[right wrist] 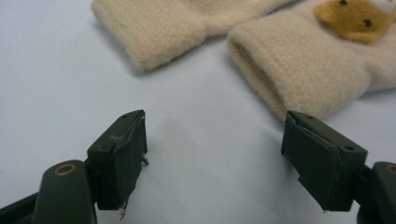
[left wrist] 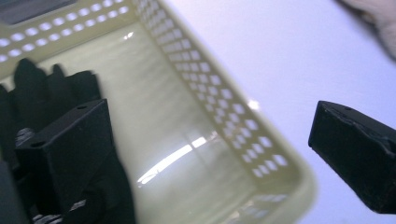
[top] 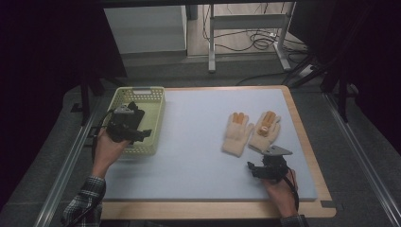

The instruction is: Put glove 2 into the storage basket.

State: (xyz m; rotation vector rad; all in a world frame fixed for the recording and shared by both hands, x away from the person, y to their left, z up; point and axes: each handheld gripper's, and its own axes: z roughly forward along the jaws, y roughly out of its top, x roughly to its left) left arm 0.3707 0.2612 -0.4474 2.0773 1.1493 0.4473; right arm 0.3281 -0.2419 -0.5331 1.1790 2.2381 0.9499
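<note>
Showing the right tongs resting low on the blue mat of the desk, jaws standing wide with nothing between them, and pointing toward the far side, where a pair of cream gloves is lying just beyond their tips. In the right gripper view the right-hand glove, bearing an orange patch, is presenting its open cuff just beyond the right-hand jaw, while the left-hand glove is lying a little farther off, cuff also turned toward the camera. In the high view both gloves, left-hand and right-hand, are lying side by side and touching, long axes running near to far, cuffs at the near end and fingers at the far end. The left tongs are hovering over the pale green basket at the far left, jaws wide and empty, one jaw over the basket's inside and the other out over the mat; a dark glove-like thing is lying inside the basket. The right tongs are therefore standing much nearer the gloves, and a short advance along the gloves' long axis would probably be bringing a cuff between the jaws.
</note>
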